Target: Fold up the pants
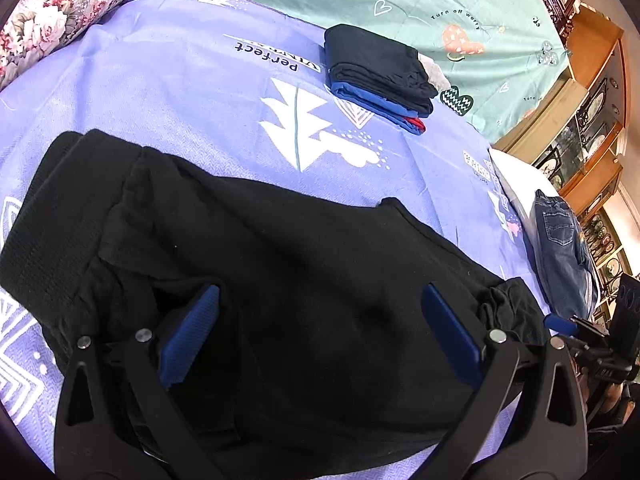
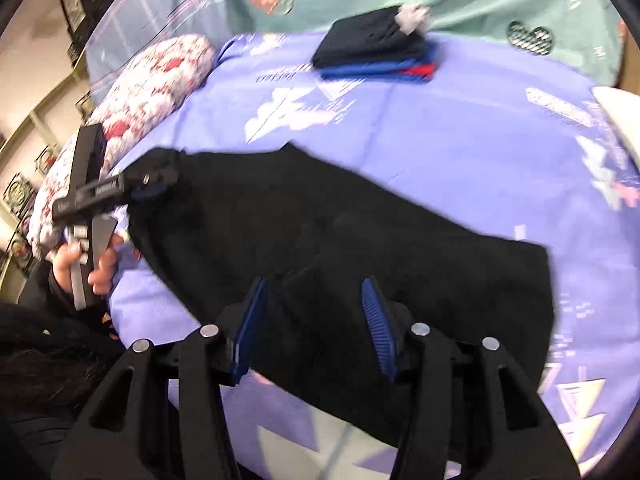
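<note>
Black pants (image 1: 280, 264) lie on the purple sheet (image 1: 180, 92) under both grippers: left gripper (image 1: 320, 320) jaws wide apart; right gripper (image 2: 314, 320) (blurred) seemingly apart, gripping nothing.

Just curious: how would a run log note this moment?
black fabric pants: lying on lilac bedsheet | left gripper: open | right gripper: open

Floral pillow (image 1: 60, 4), blue jeans (image 1: 560, 236) (bed edge), wooden cabinet (image 1: 592, 120)
</note>
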`<state>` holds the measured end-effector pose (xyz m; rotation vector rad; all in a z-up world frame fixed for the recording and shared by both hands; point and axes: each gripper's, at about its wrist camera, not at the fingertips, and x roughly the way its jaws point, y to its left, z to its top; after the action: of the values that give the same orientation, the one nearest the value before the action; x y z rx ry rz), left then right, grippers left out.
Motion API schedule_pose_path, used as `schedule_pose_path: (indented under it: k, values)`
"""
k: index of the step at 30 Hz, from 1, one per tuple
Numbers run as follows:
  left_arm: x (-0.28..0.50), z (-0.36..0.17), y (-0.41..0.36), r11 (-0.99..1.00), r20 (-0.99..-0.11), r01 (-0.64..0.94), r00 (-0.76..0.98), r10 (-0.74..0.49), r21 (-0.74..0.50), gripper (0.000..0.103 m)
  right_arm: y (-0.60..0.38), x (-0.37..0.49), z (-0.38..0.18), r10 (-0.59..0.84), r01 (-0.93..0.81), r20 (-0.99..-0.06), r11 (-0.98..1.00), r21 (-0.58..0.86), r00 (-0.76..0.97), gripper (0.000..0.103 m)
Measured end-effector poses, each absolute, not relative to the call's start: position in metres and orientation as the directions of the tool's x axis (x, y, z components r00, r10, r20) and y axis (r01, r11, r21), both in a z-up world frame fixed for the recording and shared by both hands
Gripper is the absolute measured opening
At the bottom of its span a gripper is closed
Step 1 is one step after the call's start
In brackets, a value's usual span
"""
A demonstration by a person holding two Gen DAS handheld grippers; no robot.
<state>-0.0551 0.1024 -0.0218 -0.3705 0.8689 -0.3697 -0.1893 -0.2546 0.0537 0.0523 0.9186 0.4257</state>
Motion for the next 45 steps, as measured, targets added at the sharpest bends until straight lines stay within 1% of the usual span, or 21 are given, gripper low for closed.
schedule_pose_path:
  k: [3, 5, 6, 8, 12, 13, 14, 16, 17, 21, 23, 25, 28, 31, 33, 35, 37, 40, 43, 44, 45]
  values:
    - [-0.055, -0.022, 0.104, 0.871, -0.661, 0.160, 0.592, -0.462, -0.465, 0.101, -0.259, -0.182, 0.051, 0.365, -0.319, -0.774, 0.922, 0.221, 0.518, 0.049]
    - [-0.055, -0.022, 0.104, 0.871, -0.661, 0.160, 0.592, -0.461, -0.464, 0.101, -0.251, -0.176, 0.042, 0.384, -0.349, -0.788, 0.909, 0.230, 0.481, 0.043]
    - [-0.055, -0.023, 0.103, 0.872, -0.662, 0.159, 0.591, -0.460, -0.464, 0.101, -0.244, -0.175, 0.035, 0.373, -0.370, -0.803, 0.906, 0.206, 0.465, 0.041]
    - [-0.056, -0.023, 0.103, 0.873, -0.665, 0.159, 0.590, -0.459, -0.462, 0.101, -0.229, -0.161, 0.011, 0.341, -0.389, -0.839, 0.905, 0.171, 0.425, 0.033]
    - [-0.056, -0.023, 0.104, 0.870, -0.663, 0.157, 0.590, -0.462, -0.467, 0.101, -0.219, -0.161, 0.001, 0.290, -0.408, -0.855, 0.907, 0.103, 0.430, 0.033]
    - [-0.056, -0.023, 0.103, 0.870, -0.662, 0.157, 0.590, -0.462, -0.468, 0.101, -0.219, -0.160, 0.002, 0.287, -0.404, -0.855, 0.909, 0.101, 0.433, 0.026]
    - [-0.056, -0.023, 0.104, 0.869, -0.661, 0.158, 0.590, -0.464, -0.469, 0.101, -0.223, -0.158, 0.004, 0.294, -0.390, -0.849, 0.914, 0.115, 0.438, 0.013]
    - [-0.056, -0.023, 0.104, 0.867, -0.658, 0.158, 0.591, -0.466, -0.472, 0.101, -0.230, -0.157, 0.006, 0.314, -0.377, -0.838, 0.915, 0.143, 0.446, 0.009]
    - [-0.057, -0.023, 0.105, 0.865, -0.655, 0.159, 0.593, -0.469, -0.476, 0.101, -0.234, -0.158, 0.011, 0.322, -0.371, -0.827, 0.916, 0.151, 0.460, 0.009]
    - [-0.056, -0.023, 0.106, 0.861, -0.653, 0.156, 0.591, -0.474, -0.483, 0.101, -0.249, -0.165, 0.050, 0.390, -0.374, -0.755, 0.904, 0.206, 0.527, 0.009]
    - [-0.056, -0.023, 0.106, 0.863, -0.655, 0.156, 0.591, -0.471, -0.480, 0.101, -0.242, -0.170, 0.060, 0.418, -0.408, -0.740, 0.888, 0.212, 0.526, 0.009]
    - [-0.057, -0.023, 0.106, 0.863, -0.654, 0.155, 0.592, -0.471, -0.481, 0.101, -0.229, -0.171, 0.054, 0.428, -0.435, -0.756, 0.875, 0.211, 0.495, 0.009]
    - [-0.056, -0.023, 0.106, 0.862, -0.653, 0.155, 0.592, -0.473, -0.483, 0.101, -0.209, -0.166, 0.015, 0.390, -0.438, -0.825, 0.877, 0.198, 0.408, 0.009]
    - [-0.057, -0.023, 0.105, 0.862, -0.653, 0.155, 0.592, -0.472, -0.482, 0.101, -0.204, -0.165, 0.003, 0.377, -0.449, -0.836, 0.875, 0.182, 0.398, 0.010]
    - [-0.057, -0.023, 0.106, 0.860, -0.651, 0.154, 0.592, -0.474, -0.486, 0.101, -0.204, -0.167, 0.006, 0.374, -0.461, -0.837, 0.871, 0.169, 0.400, 0.012]
    - [-0.056, -0.023, 0.106, 0.858, -0.650, 0.154, 0.592, -0.477, -0.490, 0.101, -0.203, -0.169, 0.008, 0.373, -0.471, -0.837, 0.867, 0.161, 0.400, 0.020]
    - [-0.057, -0.023, 0.107, 0.855, -0.646, 0.155, 0.593, -0.481, -0.494, 0.101, -0.200, -0.173, 0.008, 0.352, -0.491, -0.845, 0.862, 0.125, 0.402, 0.024]
    - [-0.058, -0.023, 0.108, 0.852, -0.642, 0.154, 0.593, -0.485, -0.501, 0.101, -0.194, -0.181, 0.010, 0.325, -0.521, -0.851, 0.851, 0.073, 0.412, 0.038]
    - [-0.058, -0.023, 0.108, 0.851, -0.642, 0.154, 0.594, -0.486, -0.501, 0.101, -0.190, -0.185, 0.011, 0.286, -0.528, -0.859, 0.849, 0.021, 0.425, 0.039]
    - [-0.058, -0.023, 0.108, 0.851, -0.641, 0.154, 0.594, -0.486, -0.502, 0.101, -0.188, -0.186, 0.010, 0.261, -0.530, -0.862, 0.848, -0.011, 0.435, 0.042]
    - [-0.058, -0.023, 0.108, 0.851, -0.641, 0.154, 0.594, -0.486, -0.503, 0.101, -0.185, -0.187, 0.008, 0.238, -0.530, -0.864, 0.847, -0.038, 0.443, 0.043]
